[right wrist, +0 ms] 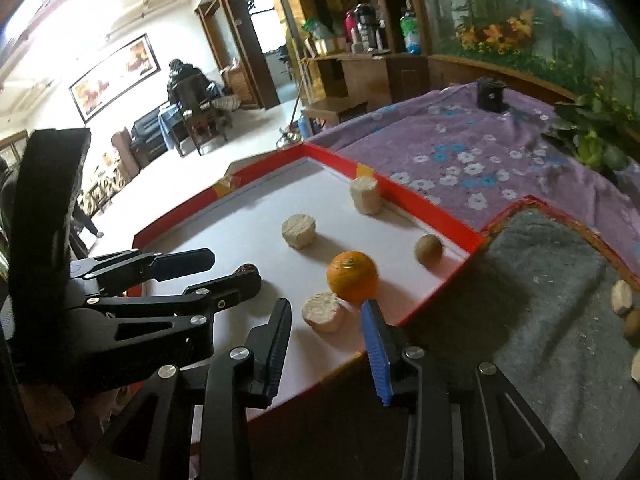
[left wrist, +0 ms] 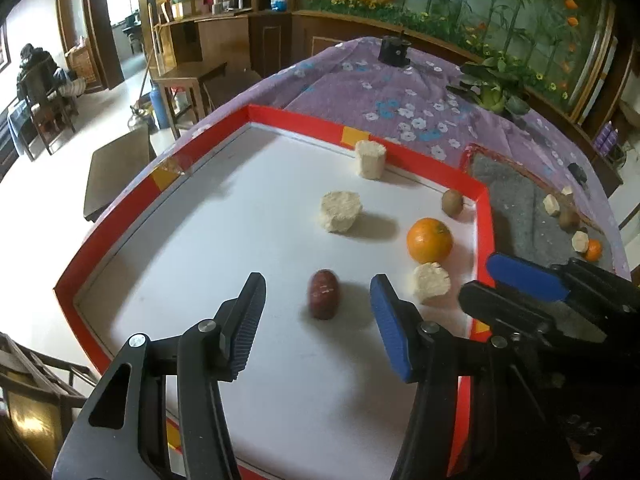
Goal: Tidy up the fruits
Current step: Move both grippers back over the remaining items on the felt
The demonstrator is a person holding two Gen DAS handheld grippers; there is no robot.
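A white tray with a red rim [left wrist: 320, 122] holds a dark red jujube [left wrist: 323, 294], an orange [left wrist: 429, 239], a brown kiwi [left wrist: 452, 202] and three pale chunks [left wrist: 341, 211]. My left gripper [left wrist: 316, 300] is open, its fingers on either side of the jujube just in front of them. My right gripper [right wrist: 326, 320] is open over the tray's near edge, with a pale chunk [right wrist: 323, 312] between its tips and the orange [right wrist: 352, 276] just beyond. The right gripper also shows at the right of the left wrist view [left wrist: 500, 280].
A grey felt tray [left wrist: 516, 208] to the right holds more pale chunks, a kiwi [left wrist: 569, 219] and a small orange [left wrist: 593, 250]. A purple flowered cloth [left wrist: 400, 92] covers the table. A black holder [left wrist: 394, 50] and a potted plant [left wrist: 494, 88] stand at the back.
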